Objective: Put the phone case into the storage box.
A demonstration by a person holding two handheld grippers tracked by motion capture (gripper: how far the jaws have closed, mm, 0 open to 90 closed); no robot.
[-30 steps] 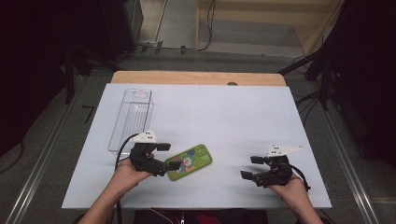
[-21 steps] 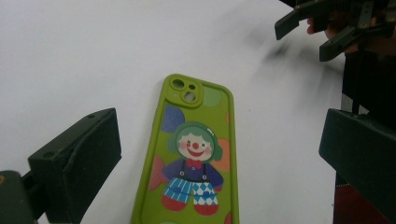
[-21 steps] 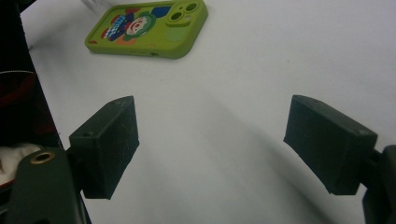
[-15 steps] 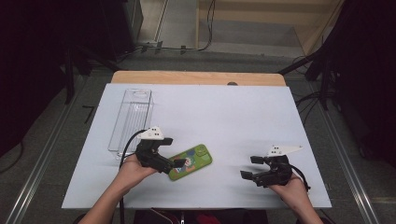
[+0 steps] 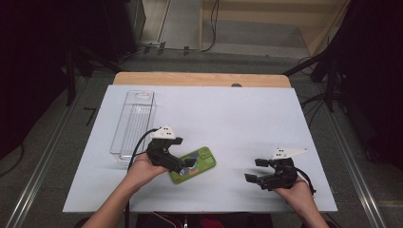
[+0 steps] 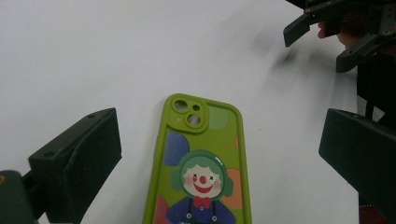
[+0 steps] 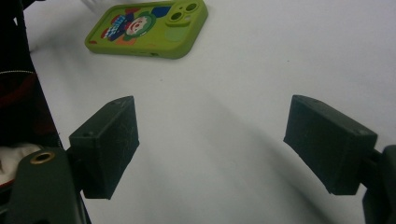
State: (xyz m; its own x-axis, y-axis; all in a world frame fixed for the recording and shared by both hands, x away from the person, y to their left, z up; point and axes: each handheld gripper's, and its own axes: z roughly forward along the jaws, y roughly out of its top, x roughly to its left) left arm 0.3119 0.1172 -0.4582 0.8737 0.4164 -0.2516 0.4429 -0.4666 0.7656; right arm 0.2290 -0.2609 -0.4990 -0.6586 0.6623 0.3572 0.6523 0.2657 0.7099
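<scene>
Left gripper advanced over the phone; the phone turned slightly.

Over the last second the left gripper (image 5: 183,164) moved from the left end of the green phone (image 5: 194,165) to a position above that end, so that in the high view its black body covered part of the case where earlier the whole case lay exposed. The gripper's white top plate shifted toward the far side of the table and somewhat to the right, and the left hand (image 5: 140,167) followed it forward. The phone's long axis rotated a little, its right end lying farther from the person than before. In the left gripper view the jaws stood wide apart on either side of the phone.
</scene>
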